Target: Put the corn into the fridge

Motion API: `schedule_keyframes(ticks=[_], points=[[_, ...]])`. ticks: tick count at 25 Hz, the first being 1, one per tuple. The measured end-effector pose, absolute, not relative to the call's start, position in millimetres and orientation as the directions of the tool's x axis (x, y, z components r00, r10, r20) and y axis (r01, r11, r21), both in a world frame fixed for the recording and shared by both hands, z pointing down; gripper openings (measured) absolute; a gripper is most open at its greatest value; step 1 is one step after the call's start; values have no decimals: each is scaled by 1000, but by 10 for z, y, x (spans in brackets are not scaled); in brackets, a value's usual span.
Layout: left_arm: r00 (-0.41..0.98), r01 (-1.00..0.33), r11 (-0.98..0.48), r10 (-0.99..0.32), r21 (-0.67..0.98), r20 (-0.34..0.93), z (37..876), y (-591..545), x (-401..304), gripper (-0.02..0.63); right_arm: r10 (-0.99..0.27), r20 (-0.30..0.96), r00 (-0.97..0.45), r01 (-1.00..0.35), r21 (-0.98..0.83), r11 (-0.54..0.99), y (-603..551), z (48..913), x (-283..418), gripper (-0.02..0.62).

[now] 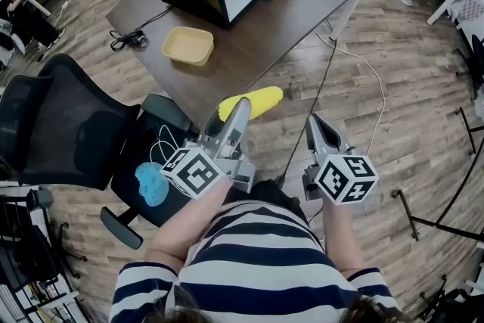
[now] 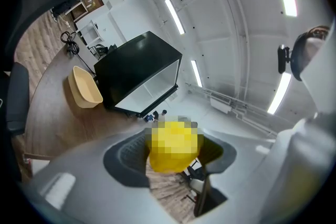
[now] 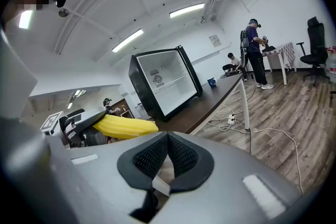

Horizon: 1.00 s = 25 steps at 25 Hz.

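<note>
Carrying the corn [image 1: 261,100] to the fridge [image 3: 163,86] is the step in hand.

1. Jaw state. The left gripper [image 1: 239,110] is clamped on the corn nearer one end, so most of the cob sticks out sideways past the jaw tips toward the right gripper [image 3: 167,157]. The right jaws are pressed together with nothing between them.

2. Target. The fridge stands on the table [image 1: 302,4], well ahead of both pairs of jaws, with its white interior facing them. A basin [image 1: 187,45] lies ahead of the left jaws and to their left.

3. Procedure (judged from this position).
- Hold the left jaws level during the approach; an off-centre grip probably lets the cob pivot.
- Lead with the free end of the cob and aim it squarely at the opening, passing to the right of the basin.
- Hold the right jaws off to the right of the corn's path.
- Do not slacken the left jaws until the cob rests on a shelf.
</note>
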<state>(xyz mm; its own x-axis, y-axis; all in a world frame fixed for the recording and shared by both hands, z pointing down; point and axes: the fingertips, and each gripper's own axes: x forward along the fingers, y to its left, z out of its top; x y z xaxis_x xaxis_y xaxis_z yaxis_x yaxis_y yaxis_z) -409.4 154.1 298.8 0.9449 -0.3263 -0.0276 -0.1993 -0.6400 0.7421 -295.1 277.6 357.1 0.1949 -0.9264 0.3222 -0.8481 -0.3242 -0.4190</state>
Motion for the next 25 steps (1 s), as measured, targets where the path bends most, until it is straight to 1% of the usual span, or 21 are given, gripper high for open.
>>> schedule_keyframes(ticks=[15,25], points=[[929,-238,-642,-370,729,-23,3024,1355,-3877,0,-929,339,152,-856,-424,-295,2589,3688,-2690,-6],[931,-201,-637,-362,744,-58,3017,772,-3279,0,-928,345,140,-873,-399,-281,2038,3663,-2208,-6]])
